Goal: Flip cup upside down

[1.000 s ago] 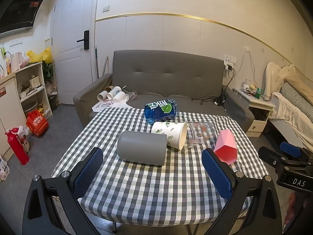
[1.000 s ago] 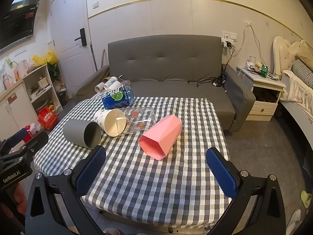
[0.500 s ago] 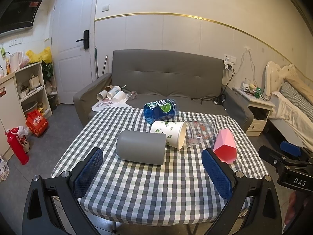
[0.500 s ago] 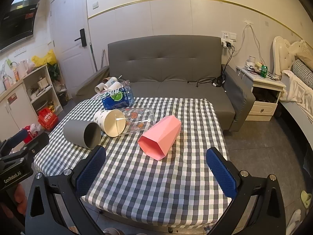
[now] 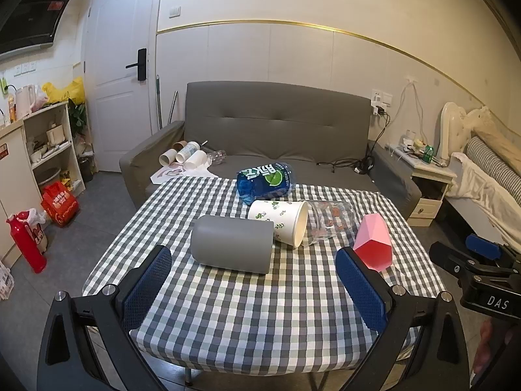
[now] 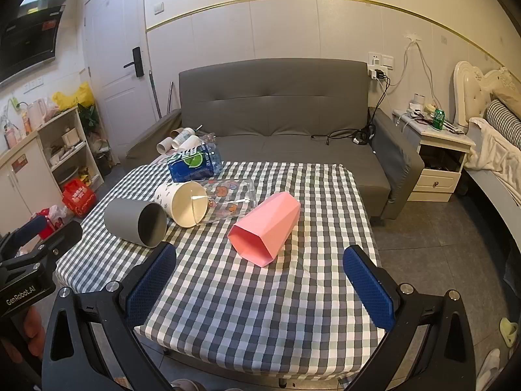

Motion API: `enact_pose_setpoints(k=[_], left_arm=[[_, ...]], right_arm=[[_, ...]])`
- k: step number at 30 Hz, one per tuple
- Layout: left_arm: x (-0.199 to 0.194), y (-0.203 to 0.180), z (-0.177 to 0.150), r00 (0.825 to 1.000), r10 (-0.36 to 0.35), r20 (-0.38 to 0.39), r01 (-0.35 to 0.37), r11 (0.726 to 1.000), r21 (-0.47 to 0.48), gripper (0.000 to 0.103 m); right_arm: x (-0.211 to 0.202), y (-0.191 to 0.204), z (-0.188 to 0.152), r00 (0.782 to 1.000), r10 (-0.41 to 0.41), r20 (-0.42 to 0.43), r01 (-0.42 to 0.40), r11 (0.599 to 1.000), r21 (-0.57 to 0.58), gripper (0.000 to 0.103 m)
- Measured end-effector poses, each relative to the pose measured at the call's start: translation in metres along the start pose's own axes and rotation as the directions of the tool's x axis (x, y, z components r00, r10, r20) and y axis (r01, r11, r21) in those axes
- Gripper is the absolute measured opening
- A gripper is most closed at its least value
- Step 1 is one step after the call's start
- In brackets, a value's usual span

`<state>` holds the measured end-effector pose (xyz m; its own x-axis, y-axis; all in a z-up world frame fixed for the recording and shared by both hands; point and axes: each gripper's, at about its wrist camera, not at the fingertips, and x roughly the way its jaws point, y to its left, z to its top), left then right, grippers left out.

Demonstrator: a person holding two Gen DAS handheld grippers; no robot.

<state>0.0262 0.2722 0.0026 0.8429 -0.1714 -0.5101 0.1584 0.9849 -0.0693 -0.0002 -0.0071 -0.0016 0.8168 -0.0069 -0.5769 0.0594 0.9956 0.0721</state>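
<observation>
Several cups lie on their sides on the checked table (image 5: 260,309) (image 6: 260,309). A grey cup (image 5: 232,248) (image 6: 135,222) lies nearest the left. Behind it lie a white paper cup with green leaves (image 5: 278,221) (image 6: 181,202), a clear glass with bear prints (image 5: 330,222) (image 6: 232,197) and a blue cup with a lime label (image 5: 265,182) (image 6: 194,162). A pink faceted cup (image 5: 373,247) (image 6: 265,228) lies to the right, mouth towards the right gripper. My left gripper (image 5: 257,288) is open and empty in front of the grey cup. My right gripper (image 6: 260,290) is open and empty in front of the pink cup.
A grey sofa (image 5: 276,130) stands behind the table with paper cups (image 5: 185,158) and cables on its seat. A shelf unit (image 5: 49,150) and red items stand on the floor at the left. A nightstand (image 6: 439,163) and bed are at the right.
Both grippers have drifted very slightly; the view has barely shifted. The cups have not moved and both grippers stay open.
</observation>
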Motion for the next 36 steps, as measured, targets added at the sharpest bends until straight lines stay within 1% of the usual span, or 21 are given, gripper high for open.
enact_pose_setpoints(k=[26, 36], left_arm=[[0.0, -0.002, 0.0, 1.0, -0.005, -0.004, 0.005, 1.0, 0.0, 0.103], [0.001, -0.011, 0.001, 1.0, -0.016, -0.012, 0.016, 1.0, 0.014, 0.103]], right_arm=[[-0.001, -0.001, 0.0, 1.0, -0.001, -0.004, 0.001, 1.0, 0.0, 0.103], [-0.002, -0.005, -0.001, 1.0, 0.004, -0.006, -0.004, 1.0, 0.01, 0.103]])
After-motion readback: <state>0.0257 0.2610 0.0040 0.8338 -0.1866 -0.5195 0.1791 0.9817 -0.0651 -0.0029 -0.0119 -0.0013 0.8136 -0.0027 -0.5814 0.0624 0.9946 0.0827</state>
